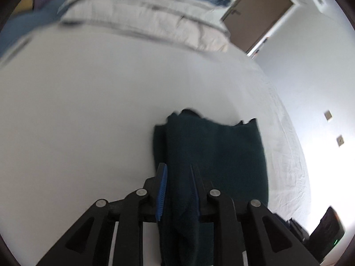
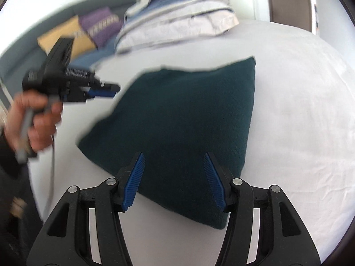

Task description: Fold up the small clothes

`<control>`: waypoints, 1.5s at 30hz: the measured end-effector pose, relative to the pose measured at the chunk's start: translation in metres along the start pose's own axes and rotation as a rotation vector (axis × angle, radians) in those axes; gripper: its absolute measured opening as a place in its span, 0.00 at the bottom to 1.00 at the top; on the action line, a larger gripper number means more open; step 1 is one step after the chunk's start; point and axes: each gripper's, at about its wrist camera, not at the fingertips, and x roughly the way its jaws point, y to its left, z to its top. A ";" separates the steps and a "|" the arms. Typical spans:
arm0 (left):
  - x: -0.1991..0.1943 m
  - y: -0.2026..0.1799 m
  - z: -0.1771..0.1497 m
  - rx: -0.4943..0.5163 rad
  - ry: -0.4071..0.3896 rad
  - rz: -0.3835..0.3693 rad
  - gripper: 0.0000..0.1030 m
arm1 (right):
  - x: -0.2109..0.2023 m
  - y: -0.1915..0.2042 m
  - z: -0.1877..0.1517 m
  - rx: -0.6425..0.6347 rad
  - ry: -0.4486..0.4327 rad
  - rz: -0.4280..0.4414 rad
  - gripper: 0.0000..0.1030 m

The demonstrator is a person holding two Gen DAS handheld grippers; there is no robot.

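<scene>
Dark teal garment (image 2: 177, 119) lies folded flat on white bed sheet (image 2: 299, 122). Right gripper (image 2: 174, 177) hovers over its near edge, jaws spread, nothing between the pads. Left gripper (image 1: 177, 184) narrow; fabric runs between its fingers, but a pinch cannot be confirmed. Folded bedding (image 2: 177, 22) stacked beyond.

Ahead of your claw stretches a white bed (image 1: 88, 110), with stacked folded bedding (image 1: 150, 20) at its far end, a brown door (image 1: 259, 20) beyond and a brightly lit white wall (image 1: 310, 71) to its right.
</scene>
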 end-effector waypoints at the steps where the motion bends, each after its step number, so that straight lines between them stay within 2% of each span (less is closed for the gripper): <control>1: -0.006 -0.019 -0.003 0.039 -0.022 0.009 0.21 | -0.001 -0.004 0.004 0.030 -0.009 0.023 0.52; 3: -0.011 -0.046 -0.015 0.124 -0.043 0.004 0.21 | -0.001 -0.009 0.011 0.090 -0.011 0.070 0.52; 4: -0.011 -0.047 -0.023 0.152 -0.045 -0.001 0.21 | 0.001 -0.017 0.014 0.135 -0.006 0.103 0.52; 6: 0.005 -0.052 -0.036 0.178 -0.012 0.006 0.21 | 0.015 -0.032 0.020 0.221 0.021 0.168 0.52; 8: 0.033 -0.043 -0.045 0.153 0.042 0.033 0.21 | 0.027 -0.045 0.010 0.291 0.072 0.186 0.48; 9: 0.044 -0.038 -0.049 0.144 0.061 0.060 0.18 | 0.031 -0.054 0.005 0.324 0.085 0.202 0.39; 10: 0.052 -0.029 -0.054 0.136 0.066 0.070 0.07 | 0.033 -0.064 -0.001 0.367 0.094 0.234 0.36; 11: 0.055 -0.022 -0.058 0.122 0.056 0.057 0.06 | 0.034 -0.068 -0.005 0.391 0.099 0.253 0.33; 14: 0.053 -0.007 -0.059 0.067 0.045 0.001 0.06 | 0.026 -0.076 -0.011 0.438 0.088 0.307 0.35; 17: 0.053 -0.009 -0.060 0.094 0.033 0.016 0.06 | 0.028 -0.077 -0.008 0.462 0.072 0.389 0.38; 19: 0.055 -0.011 -0.060 0.106 0.026 0.027 0.06 | 0.030 -0.078 -0.016 0.480 0.093 0.442 0.38; 23: 0.054 -0.007 -0.067 0.094 0.021 0.015 0.06 | 0.061 -0.077 -0.037 0.474 0.230 0.434 0.34; 24: 0.054 -0.003 -0.068 0.086 0.020 0.008 0.06 | 0.065 -0.079 -0.040 0.483 0.227 0.438 0.31; 27: 0.052 0.003 -0.071 0.073 0.017 -0.013 0.06 | 0.064 -0.079 -0.033 0.488 0.244 0.433 0.31; 30: 0.053 0.009 -0.071 0.051 0.014 -0.038 0.06 | 0.053 -0.072 -0.010 0.424 0.214 0.394 0.33; 34: 0.053 0.015 -0.072 0.007 0.000 -0.066 0.06 | 0.046 -0.080 0.036 0.452 0.125 0.424 0.33; 38: 0.054 0.017 -0.071 -0.013 -0.003 -0.083 0.06 | 0.082 -0.087 0.080 0.500 0.120 0.440 0.34; 41: 0.056 0.020 -0.070 -0.019 -0.006 -0.102 0.07 | 0.127 -0.101 0.101 0.570 0.166 0.422 0.35; 43: 0.056 0.022 -0.072 -0.021 -0.011 -0.107 0.07 | 0.151 -0.116 0.104 0.652 0.179 0.407 0.27; 45: 0.056 0.023 -0.073 -0.021 -0.016 -0.113 0.07 | 0.164 -0.126 0.110 0.696 0.166 0.359 0.10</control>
